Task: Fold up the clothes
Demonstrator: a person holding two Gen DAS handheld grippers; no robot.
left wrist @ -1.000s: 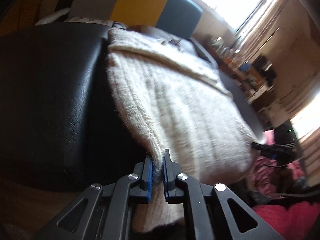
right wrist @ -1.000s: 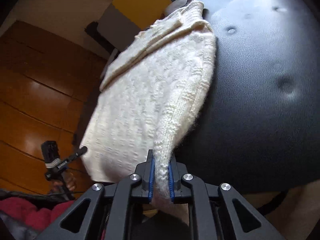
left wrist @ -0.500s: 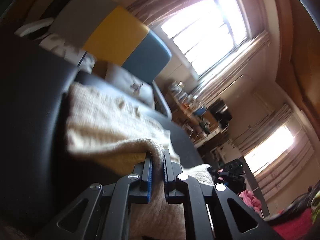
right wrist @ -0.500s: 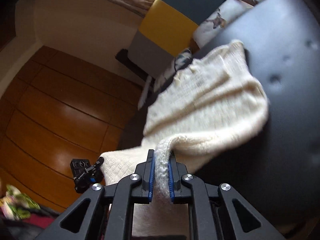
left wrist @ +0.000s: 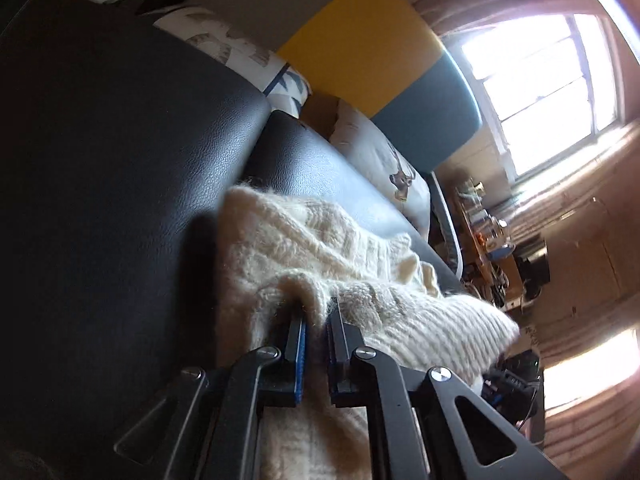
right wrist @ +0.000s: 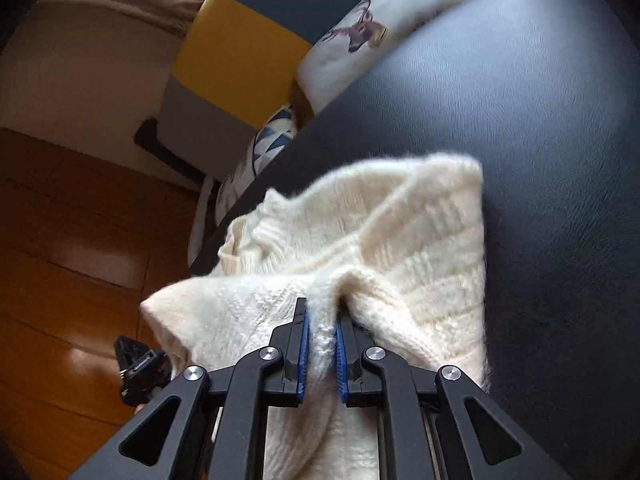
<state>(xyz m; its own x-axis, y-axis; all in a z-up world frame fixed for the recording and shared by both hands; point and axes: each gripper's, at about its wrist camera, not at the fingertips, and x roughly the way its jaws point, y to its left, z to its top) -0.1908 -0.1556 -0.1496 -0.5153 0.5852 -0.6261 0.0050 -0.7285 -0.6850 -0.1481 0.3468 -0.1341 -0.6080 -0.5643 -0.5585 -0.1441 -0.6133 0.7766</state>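
Black leather sofa: cream sweater on its seat, half doubled over. Left gripper and right gripper each clamped on its edge. Fold unfinished; laying down and release remain.

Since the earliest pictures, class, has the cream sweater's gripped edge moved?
Yes. The sweater edge, clamped in the right hand-held gripper, travelled toward the deer cushion, doubling over itself on the black seat.

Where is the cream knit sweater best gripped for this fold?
At its near hem corners, coming in from the near edge of the black cushion. The cream knit sweater is thick, floppy knit; both the left gripper and right gripper pinch its edge there, doubling it evenly.
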